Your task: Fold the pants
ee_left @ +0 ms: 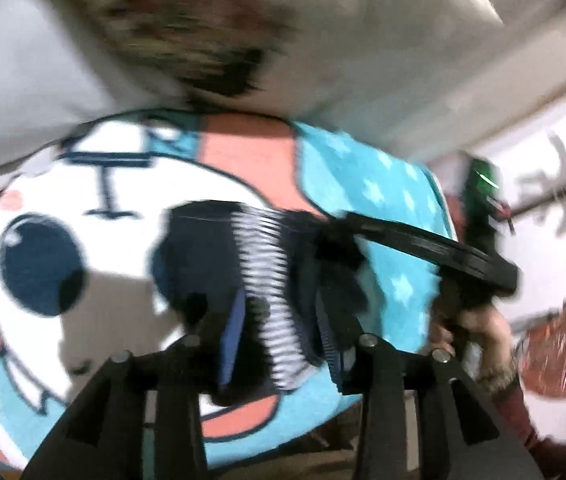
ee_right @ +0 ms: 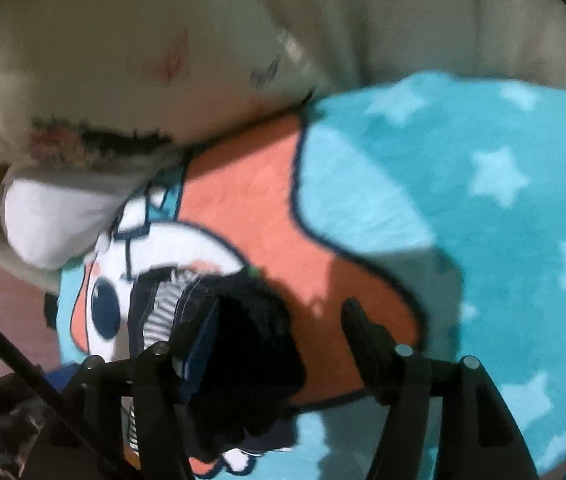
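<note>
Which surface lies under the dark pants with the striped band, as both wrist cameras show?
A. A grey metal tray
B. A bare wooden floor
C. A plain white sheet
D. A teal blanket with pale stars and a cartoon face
D: the pants hang over a teal blanket printed with pale stars and a white cartoon face with a big dark eye.

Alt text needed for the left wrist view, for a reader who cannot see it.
The left gripper holds dark navy pants with a white-striped side panel between its two fingers, above a turquoise cartoon blanket. The right gripper reaches in from the right. The picture is motion-blurred.
</note>
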